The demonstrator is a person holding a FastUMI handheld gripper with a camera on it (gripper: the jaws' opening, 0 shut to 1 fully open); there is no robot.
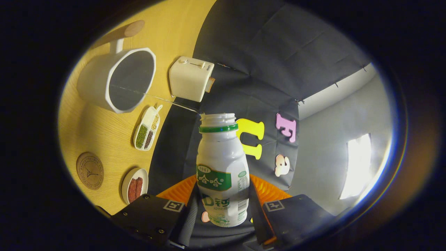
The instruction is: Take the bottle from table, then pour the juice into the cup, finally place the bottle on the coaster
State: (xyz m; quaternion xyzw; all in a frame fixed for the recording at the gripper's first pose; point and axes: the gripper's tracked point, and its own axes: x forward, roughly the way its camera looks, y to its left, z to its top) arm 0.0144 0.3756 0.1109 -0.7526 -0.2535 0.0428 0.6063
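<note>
My gripper [223, 205] is shut on a white plastic bottle [222, 167] with a green label and a green neck ring; its mouth has no cap. The whole view is rolled to one side, so the bottle is tipped over the wooden table [101, 136]. A thin clear stream runs from the bottle's mouth to a large white cup [118, 80] with a wooden handle, beyond the fingers. The round brown coaster [90, 170] lies on the table nearer to me than the cup.
A cream toaster [191, 78] stands beside the cup at the table's far edge. A divided white dish of beans [147, 128] and a small white plate of red slices [135, 184] lie between cup and coaster. The dark cloth wall rises behind the table.
</note>
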